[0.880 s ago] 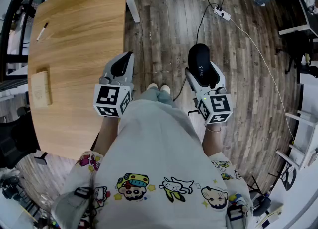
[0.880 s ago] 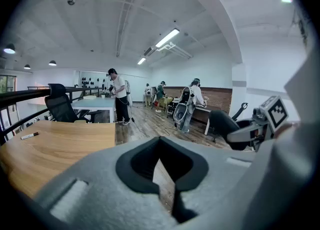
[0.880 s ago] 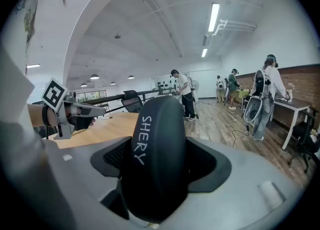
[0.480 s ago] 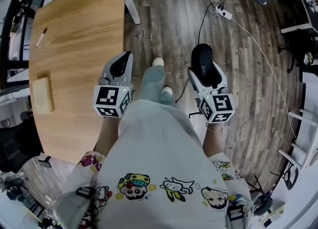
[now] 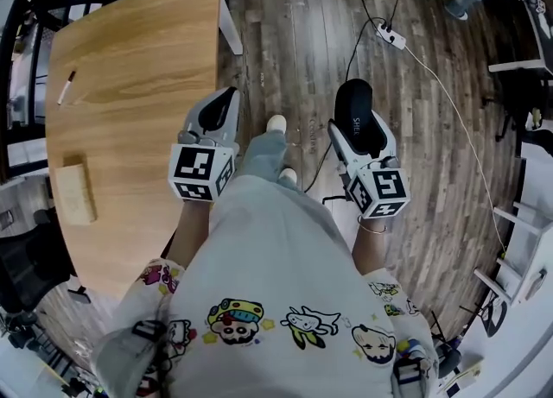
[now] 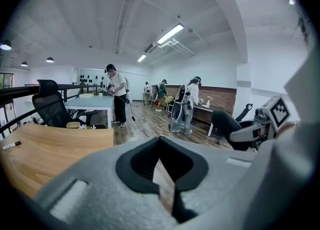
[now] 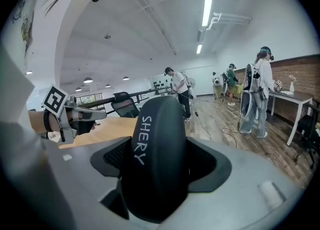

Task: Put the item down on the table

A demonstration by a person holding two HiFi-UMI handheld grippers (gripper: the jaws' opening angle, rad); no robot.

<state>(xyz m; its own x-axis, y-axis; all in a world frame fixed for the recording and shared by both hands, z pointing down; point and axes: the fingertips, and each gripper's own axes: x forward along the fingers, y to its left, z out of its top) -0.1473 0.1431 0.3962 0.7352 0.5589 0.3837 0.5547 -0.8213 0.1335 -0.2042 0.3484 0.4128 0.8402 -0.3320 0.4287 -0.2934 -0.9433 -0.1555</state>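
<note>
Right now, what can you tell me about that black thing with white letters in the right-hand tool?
It is a black case, oblong with rounded ends, smooth and matte, with SHERY printed in white along it. The right gripper clamps it between its two jaws, its far end sticking out ahead. It hangs over the wooden floor, beside the table, not on it.

Open office, desks (image 6: 94, 103), office chair (image 6: 50, 108)

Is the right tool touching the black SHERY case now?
Touching. The right gripper view shows the right tool's two jaws pressed against both sides of the black case.
</note>
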